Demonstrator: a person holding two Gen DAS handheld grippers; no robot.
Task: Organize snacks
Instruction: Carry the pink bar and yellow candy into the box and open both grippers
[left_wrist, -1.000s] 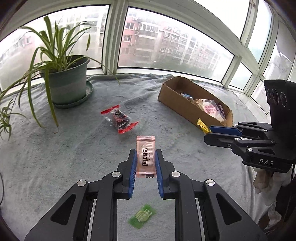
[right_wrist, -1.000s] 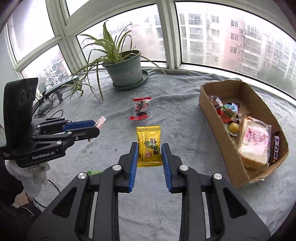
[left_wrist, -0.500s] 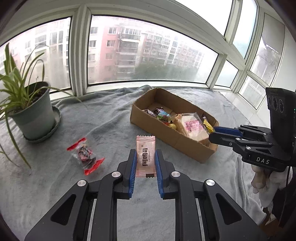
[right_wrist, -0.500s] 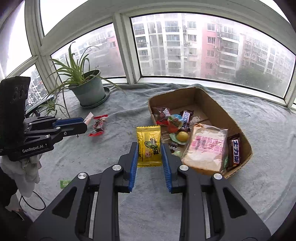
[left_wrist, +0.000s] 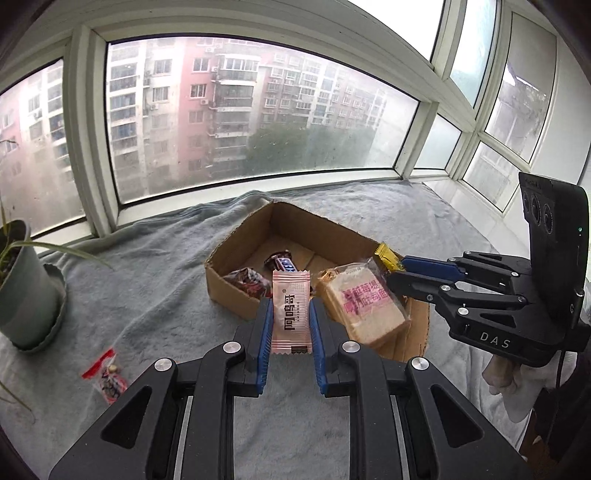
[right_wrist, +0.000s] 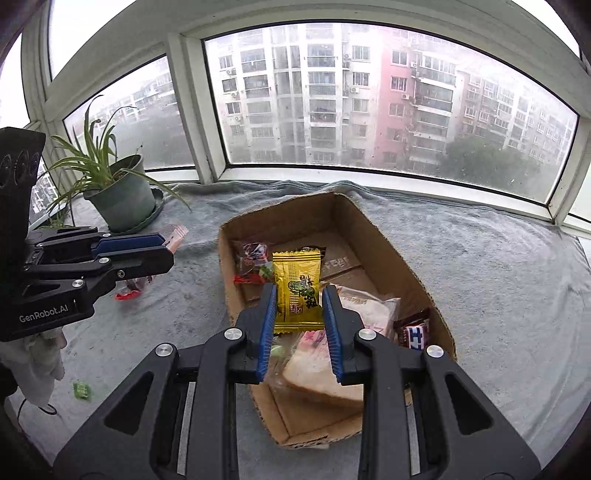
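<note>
My left gripper is shut on a pink snack packet, held upright just short of the near wall of the cardboard box. My right gripper is shut on a yellow snack packet and hangs over the box. In the box lie a wrapped bread slice, a chocolate bar and several small packets. The left wrist view shows the right gripper at the box's right corner with the yellow packet. Seen from the right wrist, the left gripper is left of the box.
A grey blanket covers the sill under wide windows. A potted plant stands at the far left. A red-ended clear packet and a small green packet lie loose on the blanket left of the box.
Both grippers have swung right toward the box, each still holding its packet. The right one now hangs over the box; the plant and loose packets have slid to the left.
</note>
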